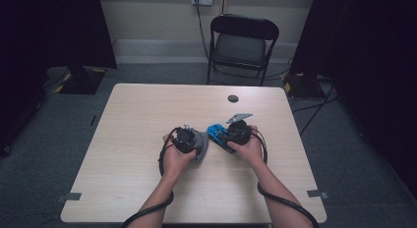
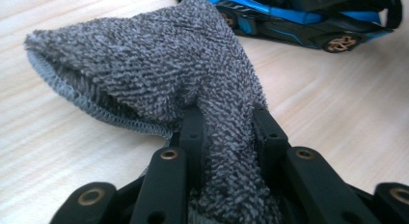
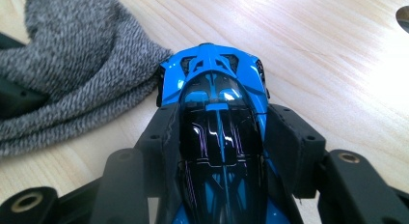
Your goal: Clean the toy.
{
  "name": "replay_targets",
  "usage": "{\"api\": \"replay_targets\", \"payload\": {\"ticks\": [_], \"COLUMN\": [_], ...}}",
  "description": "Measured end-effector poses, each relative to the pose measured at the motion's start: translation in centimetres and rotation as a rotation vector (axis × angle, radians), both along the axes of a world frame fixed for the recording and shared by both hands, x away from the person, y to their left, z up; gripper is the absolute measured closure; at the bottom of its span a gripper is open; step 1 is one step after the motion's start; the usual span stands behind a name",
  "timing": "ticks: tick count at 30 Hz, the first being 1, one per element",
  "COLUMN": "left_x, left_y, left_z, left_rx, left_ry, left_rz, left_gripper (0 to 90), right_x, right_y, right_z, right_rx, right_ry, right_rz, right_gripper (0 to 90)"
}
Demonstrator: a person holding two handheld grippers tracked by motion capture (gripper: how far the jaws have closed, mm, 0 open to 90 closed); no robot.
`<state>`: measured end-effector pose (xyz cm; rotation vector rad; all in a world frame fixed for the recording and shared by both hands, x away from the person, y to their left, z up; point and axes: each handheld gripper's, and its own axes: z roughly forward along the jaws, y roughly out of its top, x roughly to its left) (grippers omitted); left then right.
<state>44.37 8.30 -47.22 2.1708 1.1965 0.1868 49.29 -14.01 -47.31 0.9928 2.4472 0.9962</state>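
Note:
A grey terry cloth (image 2: 159,69) is bunched between the jaws of my left gripper (image 2: 226,132), which is shut on it; the cloth (image 1: 200,142) drapes onto the table. A blue and black toy car (image 3: 219,113) sits between the jaws of my right gripper (image 3: 219,132), which is shut on its sides. In the high view the car (image 1: 215,132) rests on the table just right of the cloth, with the right gripper (image 1: 231,137) behind it and the left gripper (image 1: 189,139) at the cloth. The cloth (image 3: 72,60) lies close beside the car's nose, which the left gripper view shows as the car (image 2: 289,16) just beyond the cloth.
The light wooden table (image 1: 147,110) has a round cable hole (image 1: 233,98) near its far edge. A black folding chair (image 1: 242,43) stands behind the table. Dark curtains and stand bases flank the floor at both sides.

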Motion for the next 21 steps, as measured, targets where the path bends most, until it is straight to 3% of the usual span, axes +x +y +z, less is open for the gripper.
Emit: {"api": "replay_targets", "payload": {"ticks": [21], "left_x": [-2.4], "left_y": [-3.2], "left_z": [-0.2], "left_rx": [-0.054], "left_ry": [0.013], "left_rz": [-0.098], "left_gripper": [71.0], "right_x": [-0.1], "right_y": [0.1], "right_z": [0.0], "right_rx": [-0.005], "right_ry": [-0.002], "right_rz": [-0.007], "right_gripper": [47.5]}}
